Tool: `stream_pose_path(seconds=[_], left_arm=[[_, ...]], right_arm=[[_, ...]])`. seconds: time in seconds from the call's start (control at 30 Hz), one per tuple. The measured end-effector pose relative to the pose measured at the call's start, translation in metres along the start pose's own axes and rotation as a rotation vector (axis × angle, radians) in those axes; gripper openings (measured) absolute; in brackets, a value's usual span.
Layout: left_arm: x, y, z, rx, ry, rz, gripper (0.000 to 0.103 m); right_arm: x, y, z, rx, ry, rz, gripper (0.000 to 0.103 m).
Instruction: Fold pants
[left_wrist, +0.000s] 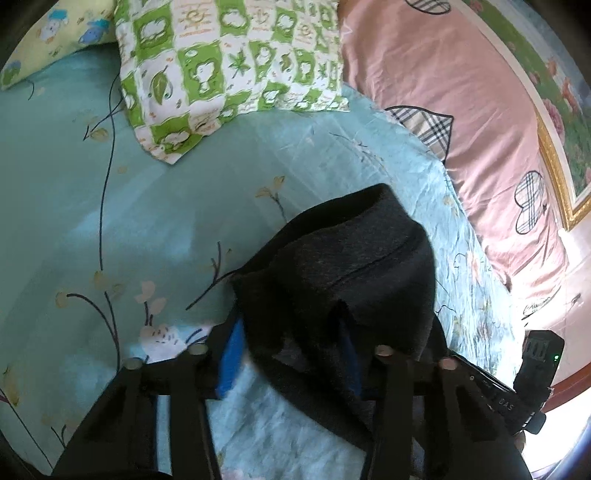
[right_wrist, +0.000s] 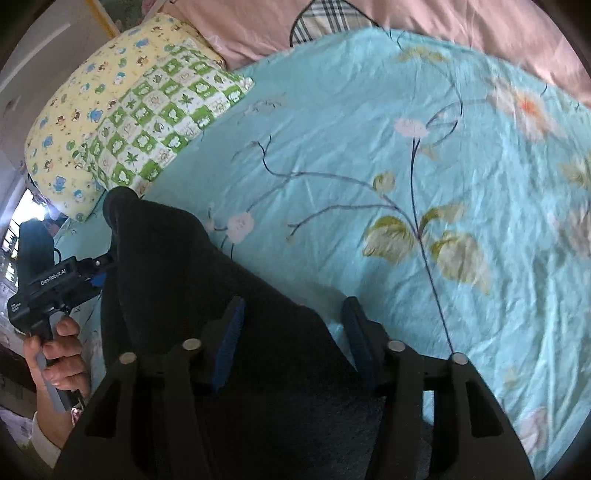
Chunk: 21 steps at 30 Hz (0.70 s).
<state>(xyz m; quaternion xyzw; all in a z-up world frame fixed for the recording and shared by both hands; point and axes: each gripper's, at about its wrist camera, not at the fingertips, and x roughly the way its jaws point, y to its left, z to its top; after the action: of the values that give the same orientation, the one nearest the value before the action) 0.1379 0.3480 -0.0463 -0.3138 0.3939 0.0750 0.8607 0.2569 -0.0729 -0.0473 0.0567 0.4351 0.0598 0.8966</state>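
The dark pants (left_wrist: 343, 273) lie on the bed (left_wrist: 110, 206), bunched straight ahead of the left tool (left_wrist: 291, 354) and running back under it; its jaws stand wide, cloth draped between them, though whether they pinch any I cannot tell. The right tool (right_wrist: 295, 332) is also wide, the pants (right_wrist: 221, 314) filling the gap and trailing off to its left toward the other tool, nothing clamped. To do this fold well, I'd say each tool should bite a full layer near an edge, close firmly, then lift and carry together so the cloth stays flat. The pillow (left_wrist: 229, 70) lies far ahead, out of the way.
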Motion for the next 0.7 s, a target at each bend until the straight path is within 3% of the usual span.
stream_pose_path(seconds=[0.03, 0.07, 0.17, 0.3, 0.47, 0.57, 0.7], left_arm=[[-0.003, -0.002, 0.0, 0.012, -0.009, 0.005, 0.033], [-0.008, -0.005, -0.001, 0.021, -0.024, 0.007, 0.029], [-0.038, -0.012, -0.007, 0.022, -0.07, -0.036, 0.025], [-0.108, -0.026, -0.022, 0.029, -0.153, -0.094, 0.023], [-0.191, -0.016, -0.048, -0.056, -0.203, -0.167, 0.023], [-0.202, -0.002, -0.057, -0.1, -0.172, -0.163, 0.023], [-0.177, 0.027, -0.065, -0.095, -0.135, -0.066, 0.021]], right_arm=[[0.0, 0.001, -0.001, -0.006, 0.003, 0.013, 0.04], [0.0, 0.003, -0.001, -0.009, 0.006, 0.027, 0.029], [-0.011, 0.01, -0.002, -0.025, -0.015, 0.02, 0.018], [-0.046, 0.024, -0.003, -0.052, -0.092, 0.072, 0.016], [-0.09, 0.05, -0.001, -0.128, -0.169, 0.152, 0.016], [-0.089, 0.058, -0.001, -0.146, -0.153, 0.202, 0.016], [-0.051, 0.069, -0.007, -0.171, -0.07, 0.202, 0.016]])
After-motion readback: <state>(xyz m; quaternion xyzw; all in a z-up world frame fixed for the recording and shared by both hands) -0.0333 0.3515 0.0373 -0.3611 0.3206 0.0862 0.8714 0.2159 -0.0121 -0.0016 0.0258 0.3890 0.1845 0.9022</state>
